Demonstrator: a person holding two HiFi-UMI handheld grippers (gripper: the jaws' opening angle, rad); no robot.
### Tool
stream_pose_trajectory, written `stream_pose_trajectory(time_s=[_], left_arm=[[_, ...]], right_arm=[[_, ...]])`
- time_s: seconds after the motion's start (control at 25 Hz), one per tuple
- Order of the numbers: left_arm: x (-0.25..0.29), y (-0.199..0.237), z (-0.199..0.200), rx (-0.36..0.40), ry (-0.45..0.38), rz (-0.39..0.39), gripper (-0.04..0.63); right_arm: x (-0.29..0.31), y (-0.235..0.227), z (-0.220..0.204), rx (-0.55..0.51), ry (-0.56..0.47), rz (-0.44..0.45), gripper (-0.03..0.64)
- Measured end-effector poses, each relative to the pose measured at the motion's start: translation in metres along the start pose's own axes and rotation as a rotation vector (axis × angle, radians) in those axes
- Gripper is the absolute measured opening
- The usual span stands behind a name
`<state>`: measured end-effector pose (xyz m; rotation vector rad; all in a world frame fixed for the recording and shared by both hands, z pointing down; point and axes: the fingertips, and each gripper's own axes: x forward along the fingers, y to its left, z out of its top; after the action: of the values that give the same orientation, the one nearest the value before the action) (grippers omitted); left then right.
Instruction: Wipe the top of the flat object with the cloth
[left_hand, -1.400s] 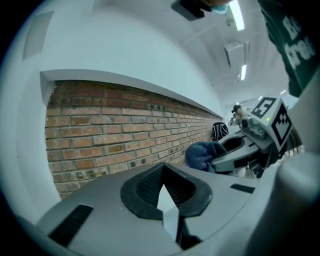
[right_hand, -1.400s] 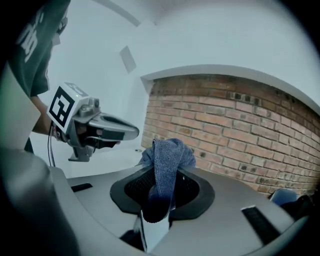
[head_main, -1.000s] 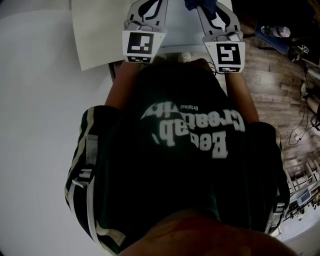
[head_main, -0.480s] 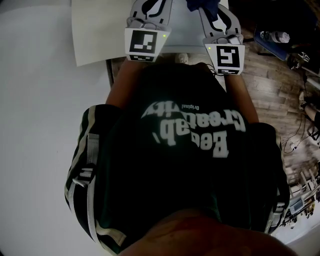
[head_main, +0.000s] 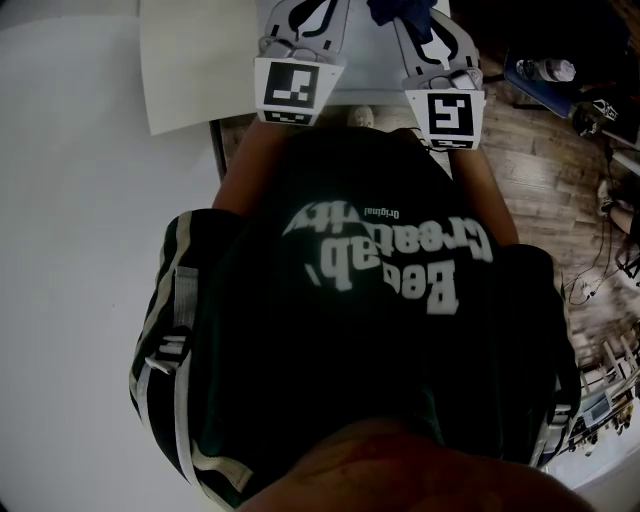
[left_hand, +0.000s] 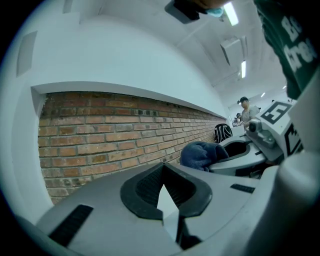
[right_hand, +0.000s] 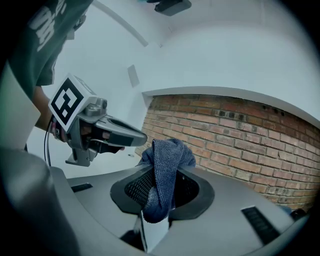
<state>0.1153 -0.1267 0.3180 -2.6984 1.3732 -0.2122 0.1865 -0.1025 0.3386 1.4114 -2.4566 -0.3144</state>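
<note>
Between my right tongs (right_hand: 159, 197), clamped tight, hangs the blue cloth (right_hand: 165, 165), left tongs (left_hand: 162, 192) closed and empty; I should press it flat onto the pale flat object (head_main: 190, 70) ahead, sweeping evenly.

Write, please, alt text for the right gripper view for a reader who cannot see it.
The right gripper is shut on a bunched blue cloth that sticks up between its fingers. To the left, the left gripper is held in the air, shut and empty. A brick wall runs behind.
</note>
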Motion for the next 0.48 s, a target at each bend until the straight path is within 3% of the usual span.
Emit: stream_pose_trajectory(time_s=[0.48], left_arm=[[-0.0049,-0.0085,0.0064,0.018,-0.011,-0.005,0.000]], right_arm=[[-0.0067,-0.0030,0.0068,-0.015,-0.009,-0.008,0.074]])
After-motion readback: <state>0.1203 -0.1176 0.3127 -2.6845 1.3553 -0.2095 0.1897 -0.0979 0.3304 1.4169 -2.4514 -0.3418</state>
